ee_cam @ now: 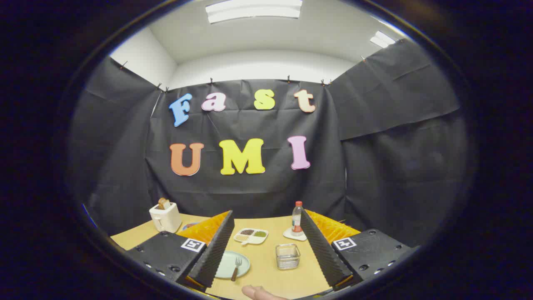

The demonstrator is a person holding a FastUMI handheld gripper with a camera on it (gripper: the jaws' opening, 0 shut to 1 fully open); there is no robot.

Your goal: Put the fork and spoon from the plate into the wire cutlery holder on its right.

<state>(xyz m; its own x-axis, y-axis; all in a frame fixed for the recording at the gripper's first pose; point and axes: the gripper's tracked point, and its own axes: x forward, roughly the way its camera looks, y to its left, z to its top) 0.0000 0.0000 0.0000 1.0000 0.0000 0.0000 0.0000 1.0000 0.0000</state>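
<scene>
The claw point(266, 254) hung spread wide and empty above the counter point(266, 275) — the approach step, by my reading, with nothing gripped yet. The plate point(227, 266) lay just ahead at about eleven o'clock, the fork point(236, 268) resting on it; no spoon could be made out. The wire cutlery holder point(287, 256) stood just beside the plate, at one o'clock. Next, the claw would likely need to drop toward the fork's handle and close.

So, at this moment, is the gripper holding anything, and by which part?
Nothing is held. The gripper is open, fingers spread wide above the table, with the plate, fork and wire cutlery holder lying ahead between them, untouched.
</scene>
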